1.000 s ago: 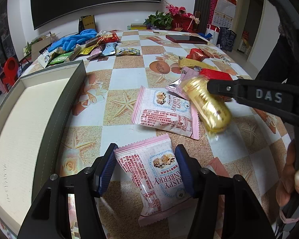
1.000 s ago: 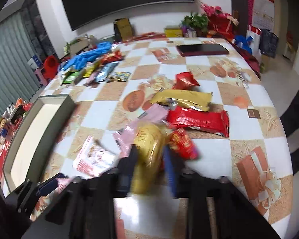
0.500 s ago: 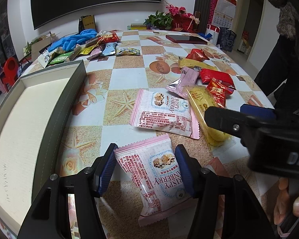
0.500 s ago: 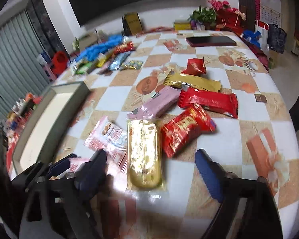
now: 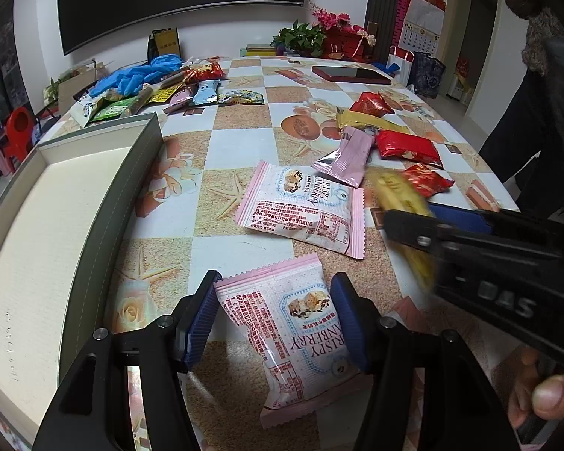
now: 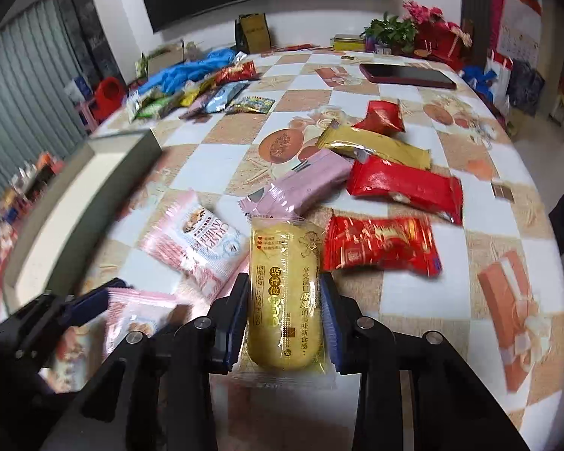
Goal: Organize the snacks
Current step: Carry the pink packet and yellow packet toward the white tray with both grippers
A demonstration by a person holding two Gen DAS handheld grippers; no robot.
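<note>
My left gripper [image 5: 274,282] is shut on a pink cranberry crisp packet [image 5: 282,323] that lies on the checked tablecloth, one blue pad on each long edge. To its right, my right gripper [image 6: 285,282] is closing its jaws on a yellow cake packet [image 6: 282,248], and the pads touch both of its sides. That packet stays sharp in the right wrist view while the table behind it blurs. In the left wrist view the yellow cake packet [image 5: 402,203] is a blur at the right gripper [image 5: 417,221]. A second pink cranberry packet [image 5: 304,206] lies flat further out.
A grey box with a cream lining [image 5: 139,188] stands open at the left. Beyond the yellow packet lie two red packets [image 6: 379,244] [image 6: 406,184], a mauve one [image 6: 300,188] and a gold one [image 6: 372,143]. Several snacks and blue gloves [image 5: 139,75] are piled far left. A person's hand [image 5: 552,394] holds the right gripper.
The right gripper held the yellow packet in the air, laid it on the table with its jaws wide apart, and has closed on it again lengthwise. The left gripper has not moved.
</note>
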